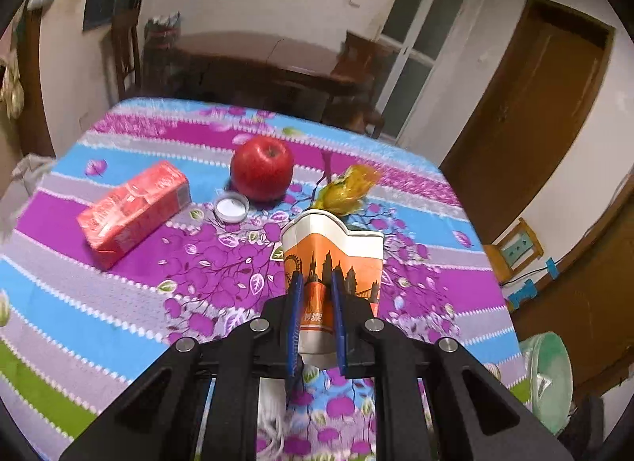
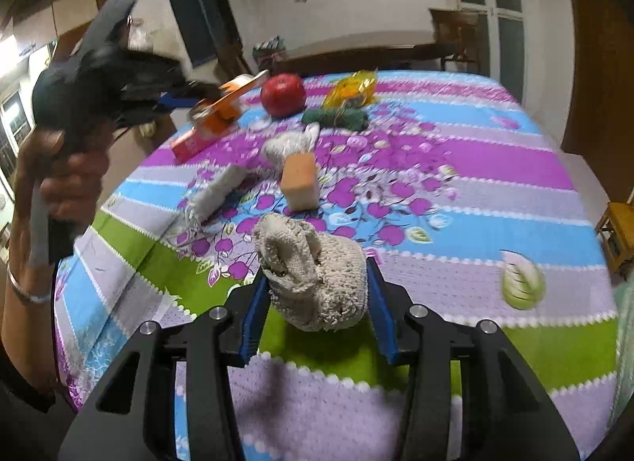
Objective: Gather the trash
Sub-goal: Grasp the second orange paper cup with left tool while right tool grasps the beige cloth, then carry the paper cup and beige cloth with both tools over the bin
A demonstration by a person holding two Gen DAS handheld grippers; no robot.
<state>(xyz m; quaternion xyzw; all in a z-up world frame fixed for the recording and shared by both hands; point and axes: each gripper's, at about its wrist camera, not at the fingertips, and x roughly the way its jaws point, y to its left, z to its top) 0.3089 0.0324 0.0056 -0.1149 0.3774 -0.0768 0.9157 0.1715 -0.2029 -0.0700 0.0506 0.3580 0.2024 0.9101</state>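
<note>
The left gripper (image 1: 317, 302) pinches a crumpled orange-and-white paper cup with a city skyline print (image 1: 333, 259), lifted clear of the floral striped tablecloth (image 1: 119, 302); its wall is already buckled, so a tighter squeeze could fold it and let it slide out. The right gripper (image 2: 315, 294) clamps a wadded off-white knitted rag (image 2: 313, 274) just above the cloth; the soft bundle may sag loose, and swinging either load risks knocking the red apple (image 1: 261, 171)

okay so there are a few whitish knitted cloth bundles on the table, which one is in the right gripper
The crumpled knit cloth nearest the camera, pinched in the right gripper. The rolled cloth and the bundle behind the sponge lie free farther back.
</note>
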